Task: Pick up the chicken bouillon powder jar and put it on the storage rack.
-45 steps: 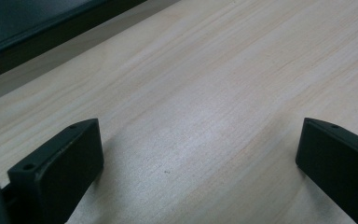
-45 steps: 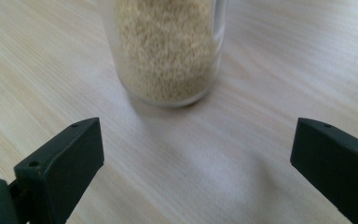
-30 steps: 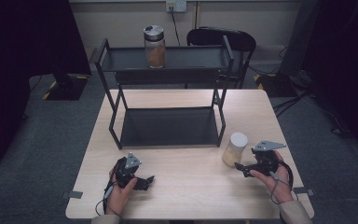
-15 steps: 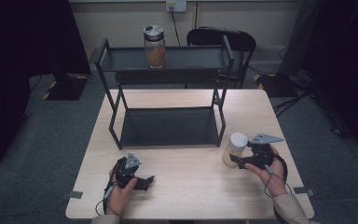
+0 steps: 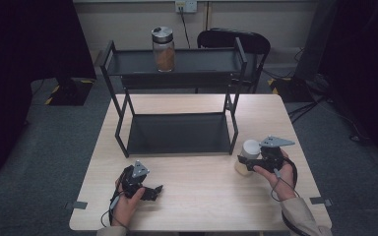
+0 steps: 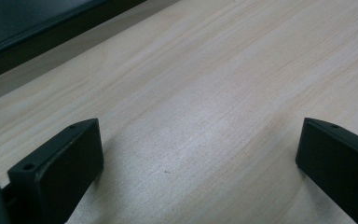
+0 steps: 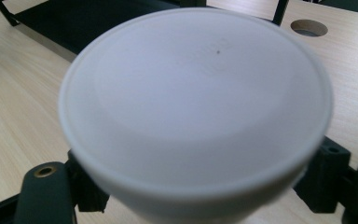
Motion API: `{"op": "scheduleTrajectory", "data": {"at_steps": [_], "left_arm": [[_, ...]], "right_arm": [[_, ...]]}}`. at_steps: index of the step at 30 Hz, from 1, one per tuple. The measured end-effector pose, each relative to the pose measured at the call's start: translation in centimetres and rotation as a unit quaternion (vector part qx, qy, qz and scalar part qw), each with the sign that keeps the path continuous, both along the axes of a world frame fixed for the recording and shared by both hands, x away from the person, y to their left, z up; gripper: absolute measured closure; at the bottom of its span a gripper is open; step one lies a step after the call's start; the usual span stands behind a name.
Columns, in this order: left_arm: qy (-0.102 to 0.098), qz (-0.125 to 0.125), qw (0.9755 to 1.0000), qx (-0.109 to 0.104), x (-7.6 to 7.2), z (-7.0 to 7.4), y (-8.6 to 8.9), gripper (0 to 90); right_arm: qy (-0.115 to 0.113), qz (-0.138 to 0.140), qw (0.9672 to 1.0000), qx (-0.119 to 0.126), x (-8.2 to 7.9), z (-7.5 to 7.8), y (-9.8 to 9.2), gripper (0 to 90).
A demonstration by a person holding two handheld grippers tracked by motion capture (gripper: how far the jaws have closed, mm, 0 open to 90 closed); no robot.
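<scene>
Your right gripper (image 5: 250, 163) has just been closing its jaws on the white-lidded jar (image 5: 247, 156), which sits between them; in the right gripper view the lid (image 7: 196, 100) stands just above the jaws, which are hard against the jar's sides; the jar stands near the right edge of the tabletop (image 5: 197, 196), just beside the front right leg of the black shelf rack (image 5: 177, 132); your left gripper (image 5: 152, 191) rests near the front edge, left of centre, its jaws wide apart over bare wood; another jar (image 5: 163, 49) stands on the rack's top shelf.
</scene>
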State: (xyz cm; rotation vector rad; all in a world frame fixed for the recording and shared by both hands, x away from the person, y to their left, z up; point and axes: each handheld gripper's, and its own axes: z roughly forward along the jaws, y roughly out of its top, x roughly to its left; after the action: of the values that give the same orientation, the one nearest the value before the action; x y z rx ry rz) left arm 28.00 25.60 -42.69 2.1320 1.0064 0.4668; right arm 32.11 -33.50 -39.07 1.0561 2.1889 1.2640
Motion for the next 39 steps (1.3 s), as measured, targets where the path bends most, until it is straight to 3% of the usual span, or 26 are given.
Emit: {"op": "scheduleTrajectory", "data": {"at_steps": [6,8,21,39], "left_arm": [[0.0,0.0,1.0,0.0,0.0,0.0,0.0,0.0],[0.0,0.0,1.0,0.0,0.0,0.0,0.0,0.0],[0.0,0.0,1.0,0.0,0.0,0.0,0.0,0.0],[0.0,0.0,1.0,0.0,0.0,0.0,0.0,0.0]], "right_arm": [[-0.011,0.009,0.9998,0.01,0.0,-0.4,-0.2,33.4],[-0.014,0.012,0.9998,0.003,0.0,-0.3,0.0,34.1],[-0.003,0.032,0.9993,-0.017,0.4,0.9,0.4,34.7],[0.02,0.084,0.9963,-0.009,1.5,3.9,2.6,34.8]]}}
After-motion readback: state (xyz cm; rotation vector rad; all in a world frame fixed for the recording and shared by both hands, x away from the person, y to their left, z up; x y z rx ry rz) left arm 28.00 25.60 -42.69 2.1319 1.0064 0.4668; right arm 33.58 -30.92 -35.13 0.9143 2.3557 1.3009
